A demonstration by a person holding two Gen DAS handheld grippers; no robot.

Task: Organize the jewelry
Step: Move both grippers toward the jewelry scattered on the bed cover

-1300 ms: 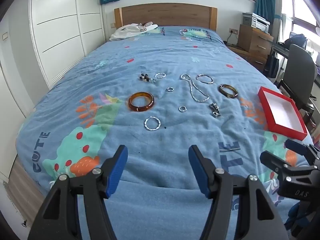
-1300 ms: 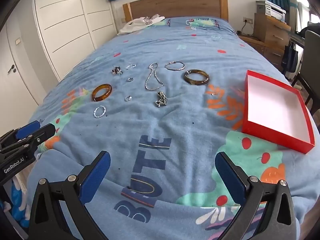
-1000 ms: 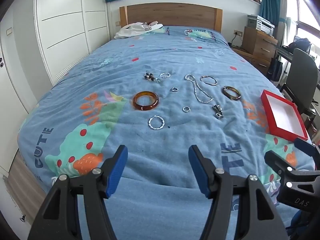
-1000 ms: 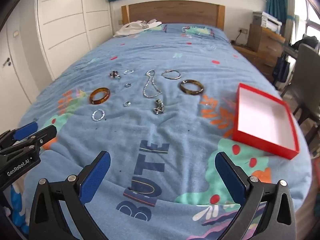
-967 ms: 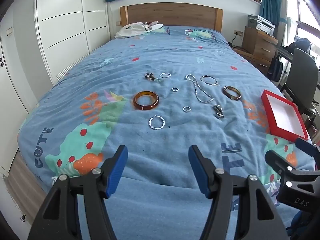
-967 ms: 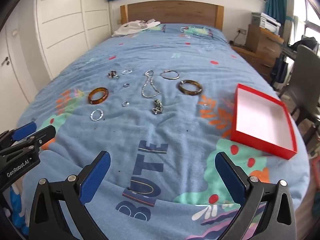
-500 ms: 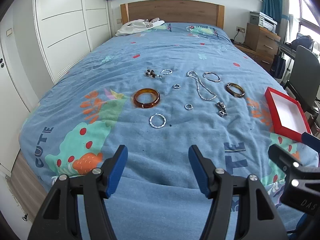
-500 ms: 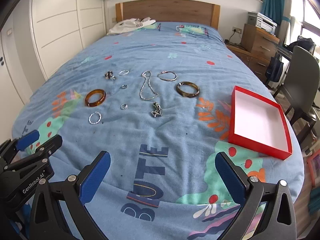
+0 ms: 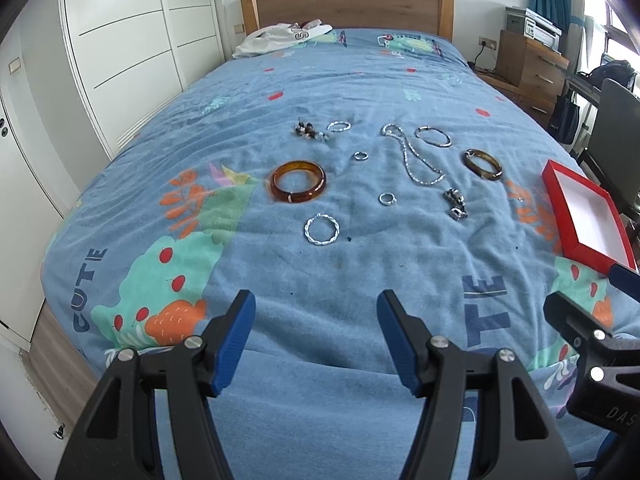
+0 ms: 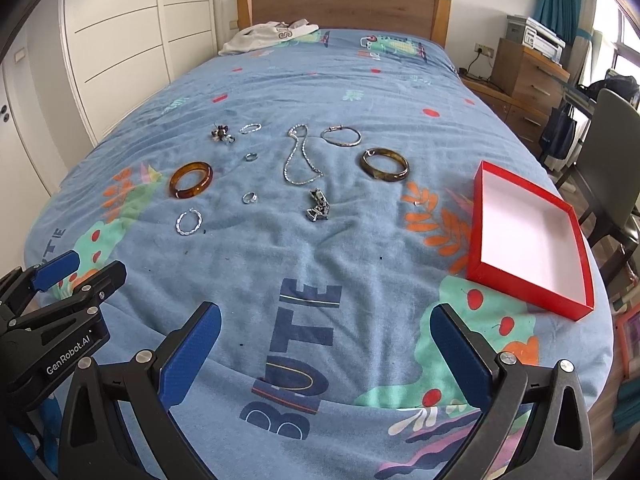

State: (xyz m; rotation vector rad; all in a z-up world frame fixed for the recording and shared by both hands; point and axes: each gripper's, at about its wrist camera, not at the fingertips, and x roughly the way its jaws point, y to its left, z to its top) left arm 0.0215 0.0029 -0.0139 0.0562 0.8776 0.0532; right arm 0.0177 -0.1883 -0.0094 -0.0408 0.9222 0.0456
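Several pieces of jewelry lie spread on a blue bedspread (image 9: 360,264). An amber bangle (image 9: 298,181) (image 10: 191,179) sits left, a twisted silver ring (image 9: 321,229) (image 10: 189,221) in front of it. A silver chain (image 9: 414,156) (image 10: 300,158), a darker bangle (image 9: 482,164) (image 10: 385,164), a thin silver bracelet (image 10: 341,135) and a silver clump (image 10: 318,205) lie further right. A red box (image 10: 528,236) (image 9: 586,218) with a white inside sits empty at the right edge. My left gripper (image 9: 312,336) and right gripper (image 10: 324,348) hover open over the foot of the bed, holding nothing.
White wardrobe doors (image 9: 120,40) run along the left side. A wooden headboard (image 9: 348,4) and a white garment (image 9: 280,36) are at the far end. A wooden dresser (image 10: 528,76) and a grey chair (image 10: 612,152) stand to the right of the bed.
Both grippers have drawn back and risen a little, so more of the bed shows. The jewelry and the box have not moved. Both grippers stay open.
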